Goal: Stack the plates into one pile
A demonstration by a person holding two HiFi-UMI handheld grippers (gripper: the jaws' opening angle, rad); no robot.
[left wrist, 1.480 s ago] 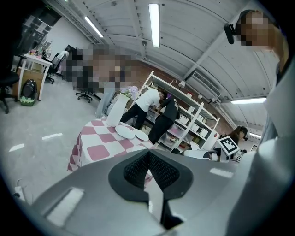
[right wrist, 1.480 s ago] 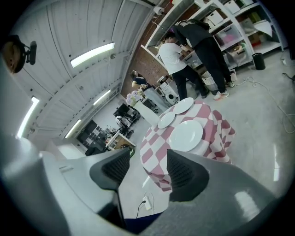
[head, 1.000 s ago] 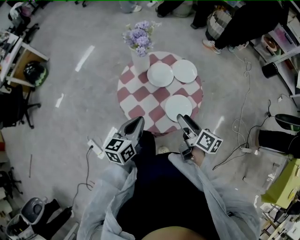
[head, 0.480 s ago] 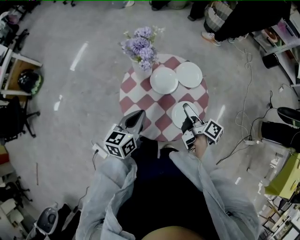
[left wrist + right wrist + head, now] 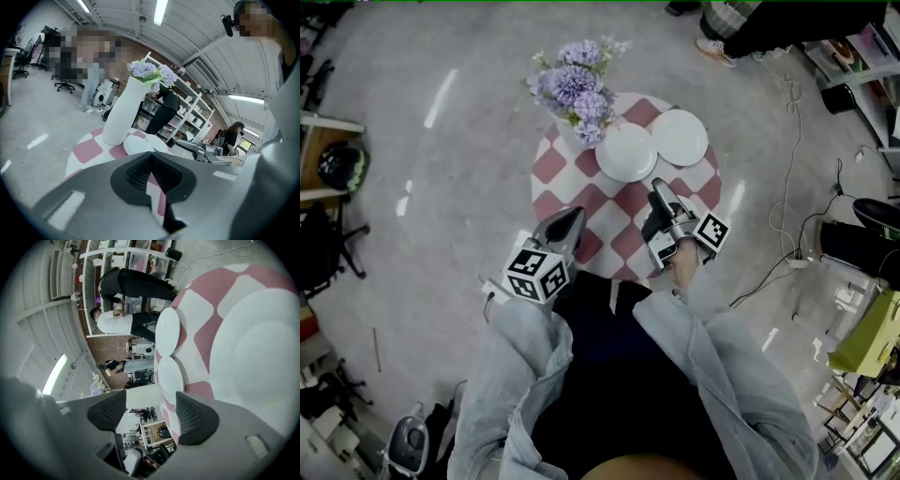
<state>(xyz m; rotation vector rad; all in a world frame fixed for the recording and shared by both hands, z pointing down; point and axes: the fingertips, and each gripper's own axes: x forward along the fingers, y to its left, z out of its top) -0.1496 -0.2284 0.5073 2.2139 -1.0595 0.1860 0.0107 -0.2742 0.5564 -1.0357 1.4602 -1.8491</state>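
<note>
round table point(image 5: 555, 169) in pink-white check. vase of purple flowers point(image 5: 577, 89) at its far-left edge; left plate point(image 5: 626, 152) and right plate point(image 5: 681, 137) touch just beside it. right gripper point(image 5: 657, 189) lies over the table's near-right part, jaws just been opening, nothing seen btwn them. left gripper point(image 5: 574, 217) has its tip at the near-left edge.

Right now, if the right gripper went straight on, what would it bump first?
Probably the round white plate beside the white flower vase. The right gripper, whose jaws have just been opening with nothing between them, aims there; if it passes higher, the vase comes next.
</note>
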